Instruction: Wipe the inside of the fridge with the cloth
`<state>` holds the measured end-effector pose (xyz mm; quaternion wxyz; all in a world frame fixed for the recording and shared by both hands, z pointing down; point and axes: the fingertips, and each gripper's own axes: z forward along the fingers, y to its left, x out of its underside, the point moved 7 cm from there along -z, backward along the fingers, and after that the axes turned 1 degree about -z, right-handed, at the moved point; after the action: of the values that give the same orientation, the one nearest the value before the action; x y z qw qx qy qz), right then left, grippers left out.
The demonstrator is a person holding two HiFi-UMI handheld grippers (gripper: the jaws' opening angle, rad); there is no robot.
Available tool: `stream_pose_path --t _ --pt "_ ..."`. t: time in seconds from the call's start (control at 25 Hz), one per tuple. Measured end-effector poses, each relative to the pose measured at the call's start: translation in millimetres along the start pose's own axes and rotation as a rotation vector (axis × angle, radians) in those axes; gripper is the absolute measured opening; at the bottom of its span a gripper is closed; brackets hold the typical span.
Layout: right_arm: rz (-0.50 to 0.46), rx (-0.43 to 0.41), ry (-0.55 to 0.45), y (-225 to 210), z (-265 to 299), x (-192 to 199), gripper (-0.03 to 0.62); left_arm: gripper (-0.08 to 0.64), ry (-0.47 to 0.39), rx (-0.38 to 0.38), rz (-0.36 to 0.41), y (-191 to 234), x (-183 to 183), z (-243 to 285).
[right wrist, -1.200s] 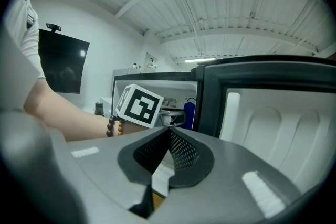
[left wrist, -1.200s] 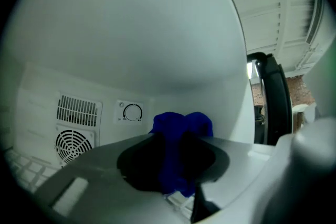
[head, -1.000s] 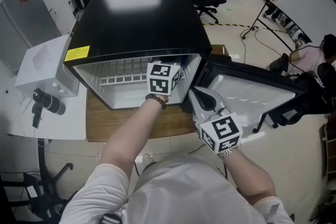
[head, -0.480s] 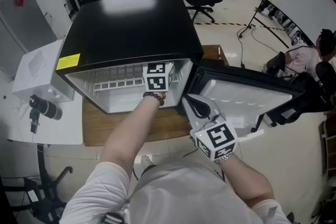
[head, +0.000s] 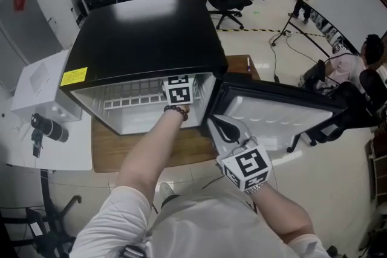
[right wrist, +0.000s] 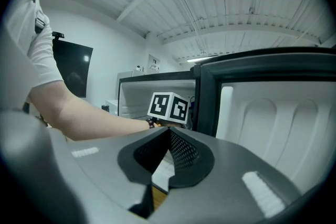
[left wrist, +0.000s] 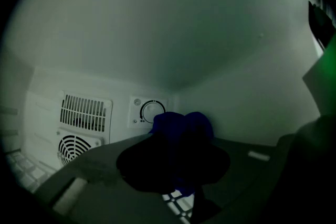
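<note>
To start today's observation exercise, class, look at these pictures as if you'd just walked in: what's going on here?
A person is working at a small black fridge that sits on a wooden table with its door swung open. The left gripper is inside the fridge, shut on a dark blue cloth, facing the back wall with the thermostat dial. Whether the cloth touches a surface cannot be told. The right gripper is shut and empty, held outside by the open door.

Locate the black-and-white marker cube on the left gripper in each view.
Head view: the black-and-white marker cube sits at centre, in the fridge mouth.
Left gripper view: not in it.
Right gripper view: centre, just above the right gripper's fingers.
Shared landmark: the fridge's white plastic interior.
</note>
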<state>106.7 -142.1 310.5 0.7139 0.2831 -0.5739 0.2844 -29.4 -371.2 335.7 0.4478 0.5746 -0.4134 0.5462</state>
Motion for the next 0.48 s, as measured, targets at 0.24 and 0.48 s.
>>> stream_pose_path --t 0.24,0.48 --pt "0.003 -0.004 -0.009 1 -7 -2 0.002 0.101 -0.017 0.033 -0.020 1 -5 -17" --pt "0.003 -0.022 -0.030 6 -7 -7 0.002 0.101 -0.019 0.030 -0.016 7 -8 -58"
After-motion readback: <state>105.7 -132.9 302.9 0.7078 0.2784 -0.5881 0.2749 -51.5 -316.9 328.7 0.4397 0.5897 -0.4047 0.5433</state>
